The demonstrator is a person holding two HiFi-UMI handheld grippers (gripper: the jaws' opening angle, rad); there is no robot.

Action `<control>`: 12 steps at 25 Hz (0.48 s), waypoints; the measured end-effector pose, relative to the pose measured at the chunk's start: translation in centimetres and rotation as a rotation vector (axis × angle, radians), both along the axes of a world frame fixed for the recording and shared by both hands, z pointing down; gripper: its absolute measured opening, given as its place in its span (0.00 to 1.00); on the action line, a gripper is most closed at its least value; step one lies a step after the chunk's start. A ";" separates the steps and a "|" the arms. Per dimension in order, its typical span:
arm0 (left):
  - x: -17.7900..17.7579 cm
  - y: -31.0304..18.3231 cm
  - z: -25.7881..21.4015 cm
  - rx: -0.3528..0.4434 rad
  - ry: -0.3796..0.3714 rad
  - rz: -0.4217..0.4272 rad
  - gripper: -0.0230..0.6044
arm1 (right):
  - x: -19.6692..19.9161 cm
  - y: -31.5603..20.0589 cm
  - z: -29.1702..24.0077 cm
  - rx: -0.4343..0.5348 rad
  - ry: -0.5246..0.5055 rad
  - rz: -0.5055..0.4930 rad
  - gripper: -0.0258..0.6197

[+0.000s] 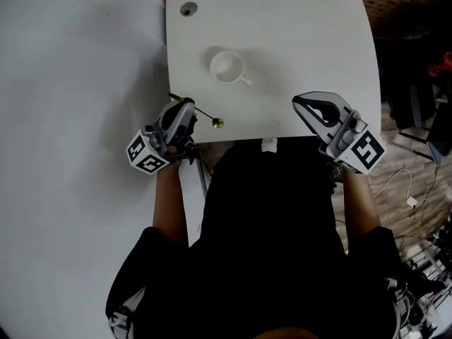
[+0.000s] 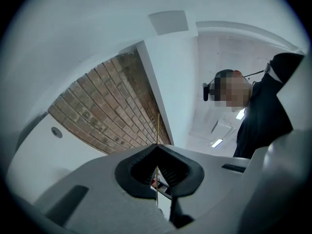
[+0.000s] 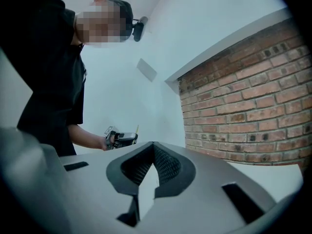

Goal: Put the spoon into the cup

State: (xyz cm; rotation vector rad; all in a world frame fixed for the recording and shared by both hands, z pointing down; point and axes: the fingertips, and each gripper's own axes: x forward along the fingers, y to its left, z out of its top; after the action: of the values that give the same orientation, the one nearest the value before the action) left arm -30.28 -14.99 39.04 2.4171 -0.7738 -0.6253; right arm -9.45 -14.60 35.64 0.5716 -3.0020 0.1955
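A white cup (image 1: pixel 227 67) with its handle toward the right stands upright on the white table (image 1: pixel 304 41). My left gripper (image 1: pixel 187 106) hovers at the table's front left edge, shut on the thin gold spoon (image 1: pixel 205 114); the spoon's small bowl (image 1: pixel 217 123) points right, toward me from the cup. In the left gripper view the spoon's handle (image 2: pixel 158 128) runs up between the shut jaws of the left gripper (image 2: pixel 157 147). My right gripper (image 1: pixel 316 109) hangs over the table's front right edge, shut and holding nothing. In the right gripper view its jaws (image 3: pixel 153 144) meet at the tips.
A round cable hole (image 1: pixel 188 8) sits in the table's far left corner. A brick wall (image 3: pixel 243 101) rises beyond the table. A white charger and cable (image 1: pixel 411 202) lie on the wooden floor at the right. The person's dark torso (image 1: pixel 268 232) fills the near side.
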 end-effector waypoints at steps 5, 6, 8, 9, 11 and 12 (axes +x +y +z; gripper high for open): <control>-0.1 -1.5 1.2 -0.016 -0.050 0.015 0.06 | 0.4 0.0 0.4 -0.015 -0.034 0.055 0.05; -0.1 -1.4 1.4 -0.022 -0.062 0.010 0.06 | 0.5 0.4 0.6 -0.023 -0.037 0.059 0.05; -0.5 -1.0 1.4 -0.030 -0.066 -0.018 0.06 | 0.7 1.5 1.2 -0.043 -0.035 0.057 0.05; -0.9 -0.7 1.3 -0.034 -0.051 -0.041 0.06 | 0.6 2.0 1.5 -0.051 -0.032 0.054 0.05; -1.8 -0.6 1.2 -0.038 -0.010 -0.091 0.06 | 0.5 2.4 1.9 -0.054 -0.023 0.051 0.05; -2.1 -0.7 1.2 -0.038 0.004 -0.112 0.06 | 0.3 2.3 1.9 -0.051 -0.020 0.053 0.05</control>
State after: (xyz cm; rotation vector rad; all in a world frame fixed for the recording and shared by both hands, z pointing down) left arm -32.39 -15.69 40.26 2.3505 -0.9159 -0.6524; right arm -9.11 -12.30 37.58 0.6480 -2.9937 0.2817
